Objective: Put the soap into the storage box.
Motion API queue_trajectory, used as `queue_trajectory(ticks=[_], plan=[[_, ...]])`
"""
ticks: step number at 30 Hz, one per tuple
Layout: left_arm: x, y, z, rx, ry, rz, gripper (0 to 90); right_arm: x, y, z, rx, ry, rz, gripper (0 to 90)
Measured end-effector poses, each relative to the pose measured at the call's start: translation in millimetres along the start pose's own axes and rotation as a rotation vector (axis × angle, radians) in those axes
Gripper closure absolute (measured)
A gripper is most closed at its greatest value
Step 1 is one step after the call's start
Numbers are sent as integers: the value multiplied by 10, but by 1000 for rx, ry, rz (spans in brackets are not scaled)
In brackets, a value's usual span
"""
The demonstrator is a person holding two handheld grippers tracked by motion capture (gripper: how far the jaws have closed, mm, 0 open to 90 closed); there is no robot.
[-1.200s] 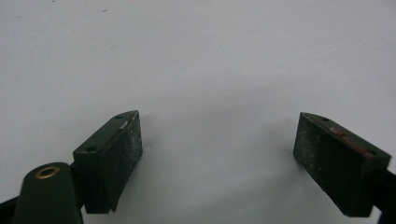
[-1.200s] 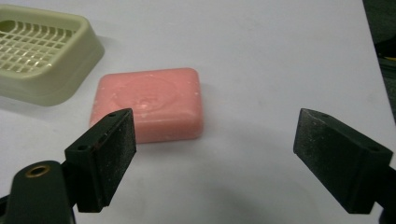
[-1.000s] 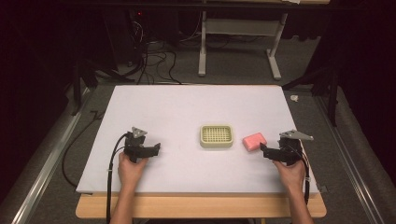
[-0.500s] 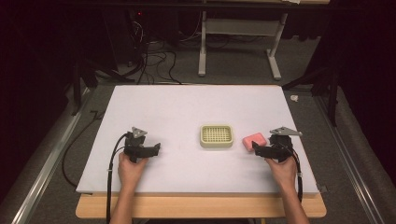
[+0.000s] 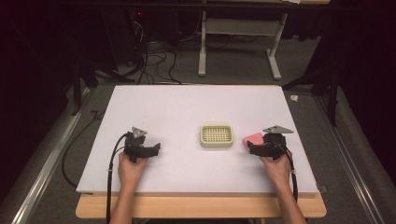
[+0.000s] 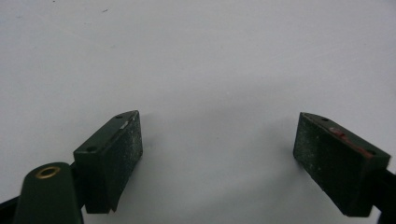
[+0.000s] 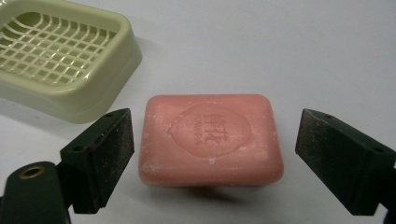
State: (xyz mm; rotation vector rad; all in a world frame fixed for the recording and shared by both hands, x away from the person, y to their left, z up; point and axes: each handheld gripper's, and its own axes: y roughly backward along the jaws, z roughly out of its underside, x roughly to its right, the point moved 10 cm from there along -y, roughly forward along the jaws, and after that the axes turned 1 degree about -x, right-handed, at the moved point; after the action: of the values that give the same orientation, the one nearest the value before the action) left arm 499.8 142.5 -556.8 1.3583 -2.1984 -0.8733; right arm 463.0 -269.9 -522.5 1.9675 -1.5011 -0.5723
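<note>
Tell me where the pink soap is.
High view: the pink soap lies on the table's right side, just right of the soap dish, between the right gripper's open jaws.

Brightly lit white table (image 5: 187,107) against dark, murky surroundings; soft shadows under the soap (image 7: 210,137); slightly blurred, grainy close-ups.

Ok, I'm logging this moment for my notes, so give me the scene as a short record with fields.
surface: white table
soap: pink bar, lying flat, between the open jaws of the right gripper, not yet touched
soap dish: cream slatted tray, empty, beside the bar
left gripper: open over bare table
</note>
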Motion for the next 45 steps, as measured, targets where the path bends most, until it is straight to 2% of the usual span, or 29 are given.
queue_trajectory(ticks=[11,17,23,27,45], plan=[[0,0,0,0,0,0,163,-28,-150,58,-47,20,18,118],[0,0,0,0,0,0,163,-25,-221,93,-67,9,17,119],[0,-1,-1,2,2,0,164,-30,-283,143,-100,5,46,119],[0,-1,-1,2,2,0,163,-31,-297,155,-99,-19,23,124],[1,-1,-2,2,3,0,164,-71,-273,159,-110,-7,11,137]])
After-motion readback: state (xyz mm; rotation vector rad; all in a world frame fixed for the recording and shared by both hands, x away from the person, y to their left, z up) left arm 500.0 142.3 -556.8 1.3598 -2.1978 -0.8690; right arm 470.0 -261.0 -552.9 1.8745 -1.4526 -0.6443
